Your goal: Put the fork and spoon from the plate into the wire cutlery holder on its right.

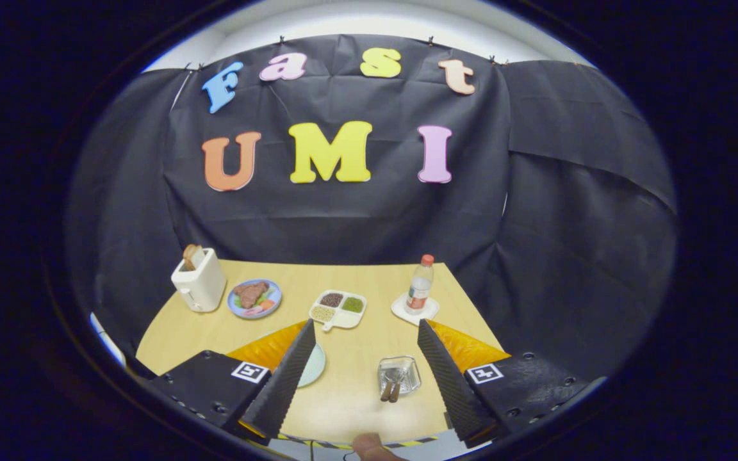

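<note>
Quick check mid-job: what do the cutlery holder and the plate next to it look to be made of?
The holder looks like thin silvery metal wire: see-through, shiny sides, with two brown, likely wooden, handles sticking out. The plate looks like glazed ceramic or plastic: smooth, pale blue-green, half hidden behind a finger. The tongs are open, holding nothing.

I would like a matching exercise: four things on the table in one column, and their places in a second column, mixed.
Things:
1. toaster
2. bottle
3. wire cutlery holder
4. pale plate

Places:
a. on a white coaster
b. partly behind one finger of the hand-held gripper
c. beside the blue plate of food
d. between the open fingers, holding cutlery handles

Pairs: 1-c, 2-a, 3-d, 4-b
</note>
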Demonstrator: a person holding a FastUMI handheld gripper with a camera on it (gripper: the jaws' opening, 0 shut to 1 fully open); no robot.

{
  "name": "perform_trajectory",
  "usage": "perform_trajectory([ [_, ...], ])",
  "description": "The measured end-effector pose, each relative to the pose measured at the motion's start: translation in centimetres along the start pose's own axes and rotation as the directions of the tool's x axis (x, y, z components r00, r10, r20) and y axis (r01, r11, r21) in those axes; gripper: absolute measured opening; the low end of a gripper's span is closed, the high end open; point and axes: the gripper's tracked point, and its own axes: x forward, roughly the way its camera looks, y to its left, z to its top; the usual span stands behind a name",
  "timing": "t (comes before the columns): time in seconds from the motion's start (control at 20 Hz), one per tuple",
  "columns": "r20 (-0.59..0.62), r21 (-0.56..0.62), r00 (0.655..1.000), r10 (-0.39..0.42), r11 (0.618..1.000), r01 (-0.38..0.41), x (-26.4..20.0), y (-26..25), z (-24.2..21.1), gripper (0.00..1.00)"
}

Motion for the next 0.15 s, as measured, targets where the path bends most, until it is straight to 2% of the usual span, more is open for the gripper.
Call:
perform_trajectory([
  [0.15,0.088,0.036,0.996,-0.022,0.999,0.019,-2.5,-0.1,1.8,0.96],
])
